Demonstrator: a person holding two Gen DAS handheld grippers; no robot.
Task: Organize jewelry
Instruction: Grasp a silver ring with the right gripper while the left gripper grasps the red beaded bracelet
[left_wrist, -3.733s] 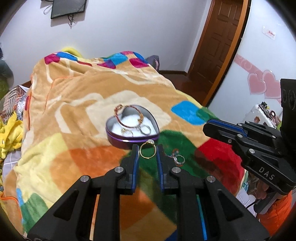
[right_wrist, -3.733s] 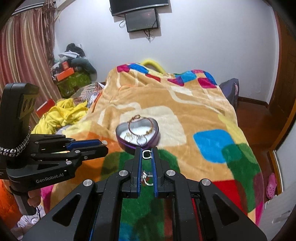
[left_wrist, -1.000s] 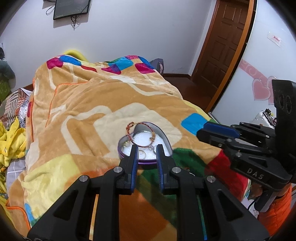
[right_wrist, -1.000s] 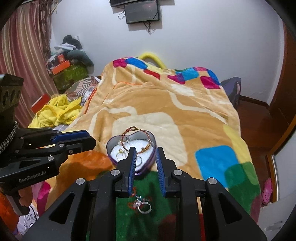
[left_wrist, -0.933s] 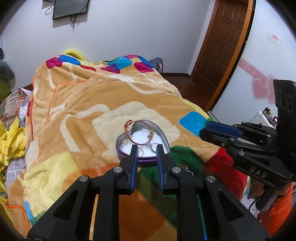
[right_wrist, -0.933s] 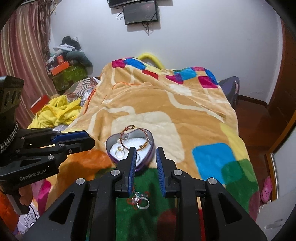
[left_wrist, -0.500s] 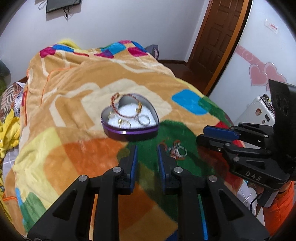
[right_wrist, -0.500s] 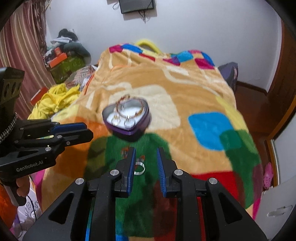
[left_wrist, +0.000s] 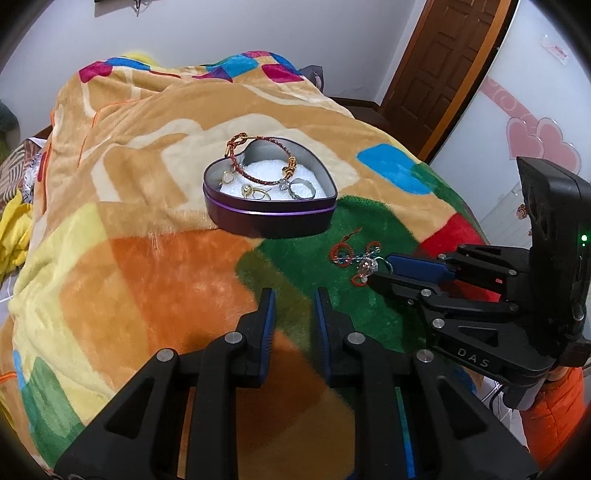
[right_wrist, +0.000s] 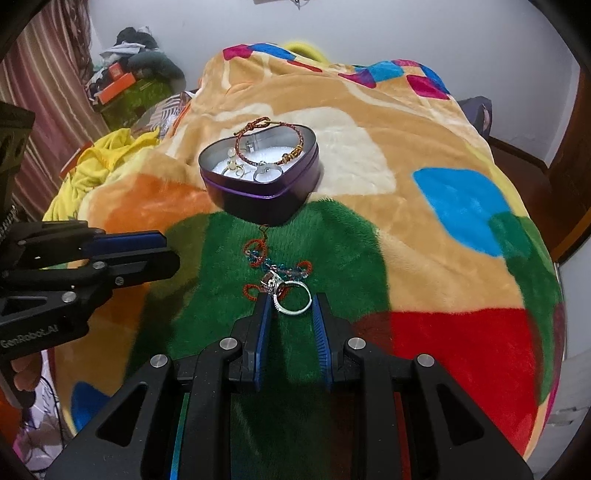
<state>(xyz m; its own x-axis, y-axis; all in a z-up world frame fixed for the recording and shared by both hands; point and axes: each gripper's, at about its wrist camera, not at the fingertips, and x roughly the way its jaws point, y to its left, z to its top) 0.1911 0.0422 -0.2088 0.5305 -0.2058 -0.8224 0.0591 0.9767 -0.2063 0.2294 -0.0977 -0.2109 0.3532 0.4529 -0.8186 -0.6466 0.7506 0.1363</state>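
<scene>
Dark purple heart-shaped metal tin (left_wrist: 269, 218), lid off, sits on the multicoloured plush blanket (left_wrist: 147, 273), where the tan patch meets the green one. White padding inside. Contents: a red-and-gold braided cord bracelet (left_wrist: 258, 162) leaning over the back rim, a wide silver band ring (left_wrist: 301, 189), and a few small gold-coloured pieces, one a thin gold ring (left_wrist: 258, 194); the smaller bits are too small to identify.

Still loose on the green patch just in front of the tin: a tangle of red-orange beaded loops with teal beads (right_wrist: 273, 267), and touching it a thin silver ring with a small ornament (right_wrist: 291, 297), lying flat.

Right gripper (right_wrist: 290, 317): black body, blue pads, jaws spread. The silver ring lies between the fingertips; contact with either pad cannot be confirmed. In the left wrist view its tips cover most of the ring.

Left gripper (left_wrist: 291, 314): jaws spread, nothing between them, hovering over the orange/green boundary of the blanket, well short of the tin and to the left of the loose pieces.
</scene>
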